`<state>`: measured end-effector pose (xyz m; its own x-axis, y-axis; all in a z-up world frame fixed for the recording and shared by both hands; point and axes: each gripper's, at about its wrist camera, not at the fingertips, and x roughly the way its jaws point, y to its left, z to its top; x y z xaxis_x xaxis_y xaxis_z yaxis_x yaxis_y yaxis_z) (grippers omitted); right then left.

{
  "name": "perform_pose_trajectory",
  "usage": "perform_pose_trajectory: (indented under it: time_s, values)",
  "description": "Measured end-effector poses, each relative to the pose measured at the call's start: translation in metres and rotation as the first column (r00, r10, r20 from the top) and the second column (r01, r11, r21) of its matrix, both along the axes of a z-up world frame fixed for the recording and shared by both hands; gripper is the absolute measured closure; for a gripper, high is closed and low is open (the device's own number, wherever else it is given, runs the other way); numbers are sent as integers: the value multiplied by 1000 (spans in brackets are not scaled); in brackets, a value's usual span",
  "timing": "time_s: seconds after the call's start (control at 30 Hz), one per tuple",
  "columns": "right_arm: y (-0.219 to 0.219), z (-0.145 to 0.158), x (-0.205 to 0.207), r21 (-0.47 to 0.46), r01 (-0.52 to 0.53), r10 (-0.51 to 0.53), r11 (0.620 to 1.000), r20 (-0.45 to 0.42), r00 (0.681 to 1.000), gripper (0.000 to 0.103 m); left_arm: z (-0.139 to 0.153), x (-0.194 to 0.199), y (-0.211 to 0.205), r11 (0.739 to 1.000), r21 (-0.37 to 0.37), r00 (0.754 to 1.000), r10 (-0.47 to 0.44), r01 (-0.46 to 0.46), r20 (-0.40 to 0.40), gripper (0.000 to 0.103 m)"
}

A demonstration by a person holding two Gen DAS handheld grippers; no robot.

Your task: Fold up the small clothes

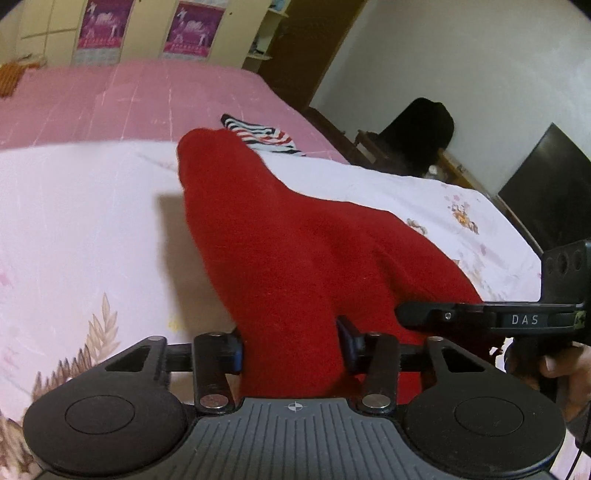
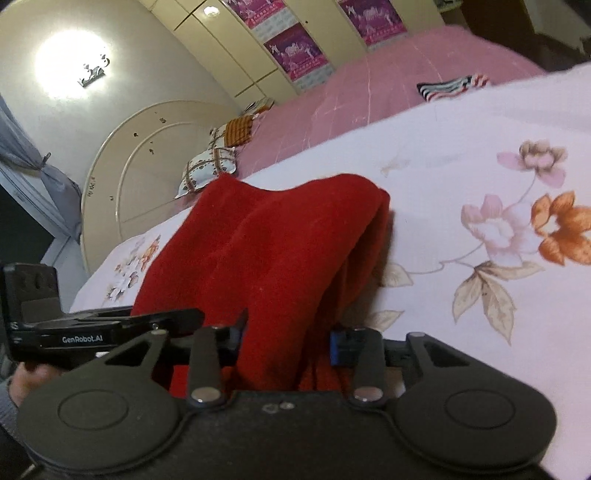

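Now, with each claw, left claw [image 1: 290, 345] and right claw [image 2: 286, 341], pinched on the near edge of the soft red fleece garment [image 1: 295, 236], which drapes over the floral white bedsheet [image 1: 92, 221], carry both evenly toward the far edge.

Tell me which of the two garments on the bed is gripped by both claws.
The plain red garment, pinched in the left claw and the right claw. The striped garment lies untouched farther back.

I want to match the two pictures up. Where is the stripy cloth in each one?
Left wrist view: the striped cloth lies above centre, just behind the red garment, on the pink bedspread.
Right wrist view: the striped cloth lies at upper right, on the pink bedspread.
Shared landmark: the purple posters on the wardrobe.
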<state>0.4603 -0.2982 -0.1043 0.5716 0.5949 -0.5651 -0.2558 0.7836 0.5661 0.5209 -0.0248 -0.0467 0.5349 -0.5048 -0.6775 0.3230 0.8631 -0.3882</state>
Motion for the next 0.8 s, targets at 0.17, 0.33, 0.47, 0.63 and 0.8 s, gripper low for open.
perform_pose_trajectory:
  time_s: [0.17, 0.33, 0.47, 0.63, 0.8]
  values:
    - [4, 23, -13, 2, 0, 0, 1000, 43, 999, 67, 28, -11, 9, 1000, 9, 999, -6, 6, 34, 59]
    - [21, 51, -26, -3, -24, 25, 1000, 87, 996, 67, 57, -29, 27, 1000, 29, 997, 5, -7, 79, 59]
    - [40, 67, -32, -10, -56, 56, 998, 112, 992, 67, 77, -48, 49, 998, 47, 994, 25, -30, 104, 59]
    - [74, 80, -40, -2, -107, 107, 994, 130, 986, 67, 91, -73, 79, 995, 63, 991, 70, -78, 115, 59]
    - [110, 87, -49, 0, -167, 165, 986, 134, 977, 67, 95, -95, 107, 989, 75, 986, 118, -127, 115, 59]
